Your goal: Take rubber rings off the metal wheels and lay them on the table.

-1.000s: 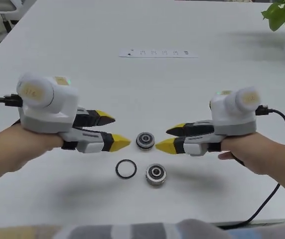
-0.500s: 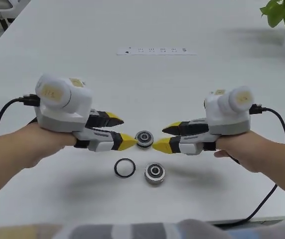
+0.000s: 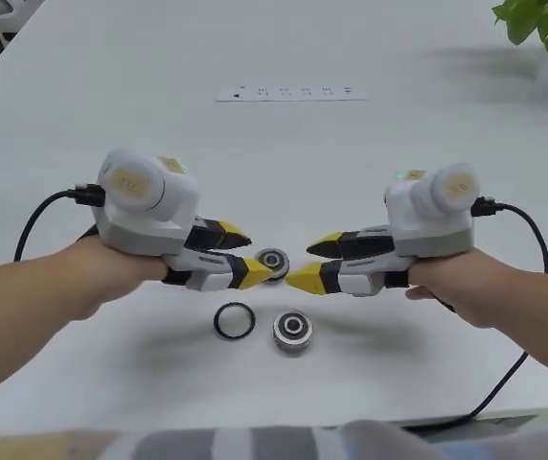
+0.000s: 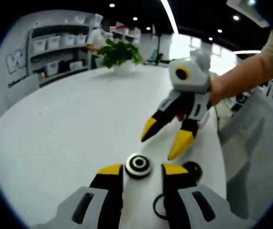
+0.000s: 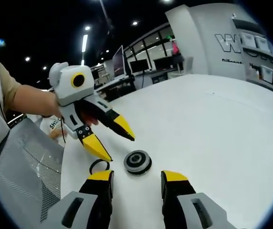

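A metal wheel [image 3: 272,261] with a dark band round its rim lies flat on the white table [image 3: 274,153]. It sits between the tips of both grippers. My left gripper [image 3: 249,254] is open, its yellow tips flanking the wheel [image 4: 138,165] in the left gripper view. My right gripper [image 3: 303,264] is open too, just short of the wheel [image 5: 137,161]. A second wheel [image 3: 292,330] lies nearer me. Beside it rests a loose black rubber ring [image 3: 234,320].
A white strip with printed marks [image 3: 291,93] lies at the far side of the table. A green plant [image 3: 533,19] stands at the far right. Black cables [image 3: 533,287] trail from both grippers. The table's front edge [image 3: 274,422] is close to me.
Both grippers have closed in on the far wheel from either side, the left one moving farther. The wheels and the loose ring have stayed put.
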